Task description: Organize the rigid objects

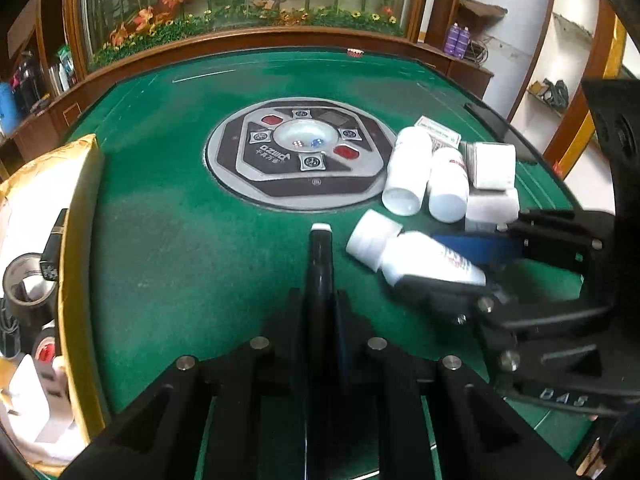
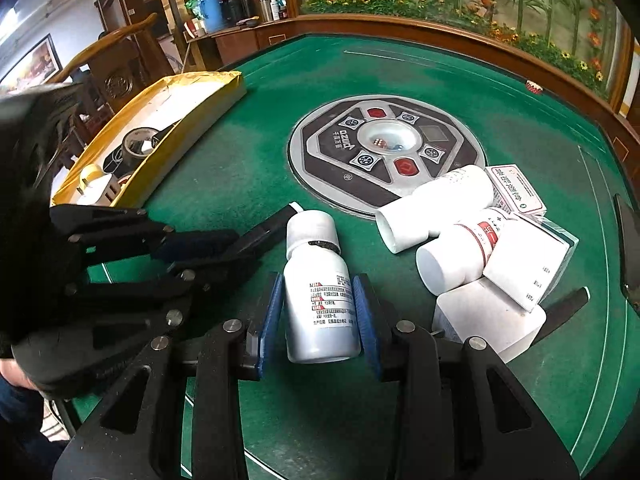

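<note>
My right gripper point(image 2: 319, 312) is shut on a white medicine bottle point(image 2: 320, 288), its blue pads on both sides of the body, cap pointing away; it also shows in the left wrist view point(image 1: 416, 258). My left gripper point(image 1: 320, 264) is shut on a black marker-like stick with a white tip point(image 1: 320, 248), held over the green felt. Two white bottles point(image 1: 404, 172) point(image 1: 448, 186) lie on their sides beside white boxes point(image 1: 492, 166) at the right. A yellow-lined box point(image 1: 76, 200) at the left holds tape rolls and chargers.
The round dice console point(image 1: 304, 156) sits in the middle of the green mahjong table point(image 1: 180, 220). A flat medicine carton point(image 2: 516, 190) lies behind the bottles. A wooden rail and flower display run along the far edge. A black slot cover point(image 2: 628, 240) is at the right edge.
</note>
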Available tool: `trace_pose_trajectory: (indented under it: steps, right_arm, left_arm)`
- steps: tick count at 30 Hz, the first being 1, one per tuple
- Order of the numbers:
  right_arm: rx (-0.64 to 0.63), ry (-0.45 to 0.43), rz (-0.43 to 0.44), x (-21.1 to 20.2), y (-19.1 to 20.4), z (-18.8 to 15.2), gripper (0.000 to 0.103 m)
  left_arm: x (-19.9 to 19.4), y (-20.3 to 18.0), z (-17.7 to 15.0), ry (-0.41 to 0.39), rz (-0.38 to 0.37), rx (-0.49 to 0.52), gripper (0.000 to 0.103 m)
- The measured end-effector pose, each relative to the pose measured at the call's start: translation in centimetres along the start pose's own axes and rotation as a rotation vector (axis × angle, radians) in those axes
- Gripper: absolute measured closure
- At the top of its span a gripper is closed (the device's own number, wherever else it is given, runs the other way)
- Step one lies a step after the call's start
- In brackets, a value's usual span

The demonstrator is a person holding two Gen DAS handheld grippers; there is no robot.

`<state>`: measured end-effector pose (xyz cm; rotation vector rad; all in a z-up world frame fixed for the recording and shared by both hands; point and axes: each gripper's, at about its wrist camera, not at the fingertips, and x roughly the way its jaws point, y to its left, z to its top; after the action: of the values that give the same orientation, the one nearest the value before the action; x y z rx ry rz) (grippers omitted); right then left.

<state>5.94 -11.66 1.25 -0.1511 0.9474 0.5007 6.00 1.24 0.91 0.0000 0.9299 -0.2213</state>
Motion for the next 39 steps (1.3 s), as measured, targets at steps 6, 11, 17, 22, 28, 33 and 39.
trace_pose_trajectory:
  steps: [6, 11, 17, 22, 28, 33, 39]
  right_arm:
    - [0.004, 0.0, 0.003, 0.0, -0.1, 0.0, 0.067]
    - [0.003, 0.0, 0.004, 0.0, -0.1, 0.0, 0.067]
    - [0.001, -0.004, 0.007, -0.1, 0.0, 0.0, 0.067]
    - [0.007, -0.013, 0.025, -0.3, 0.0, 0.0, 0.067]
    - [0.015, -0.008, 0.038, 0.0, 0.0, 0.0, 0.067]
    - [0.022, -0.009, 0.045, 0.1, 0.0, 0.0, 0.067]
    - [0.028, -0.01, 0.052, 0.2, 0.0, 0.0, 0.067]
  left_arm:
    - [0.1, -1.2, -0.2, -0.014, 0.051, 0.049, 0.088]
    - [-0.5, -1.0, -0.8, -0.032, 0.034, 0.034, 0.09]
    - [-1.4, 0.8, -1.3, -0.075, -0.059, -0.074, 0.09]
    - [-1.4, 1.8, -1.3, -0.082, -0.095, -0.133, 0.09]
    - [-1.1, 1.8, -1.3, -0.08, -0.098, -0.138, 0.09]
    - [-1.2, 1.8, -1.4, -0.079, -0.094, -0.137, 0.09]
    - [-1.2, 1.8, -1.4, -0.08, -0.097, -0.132, 0.09]
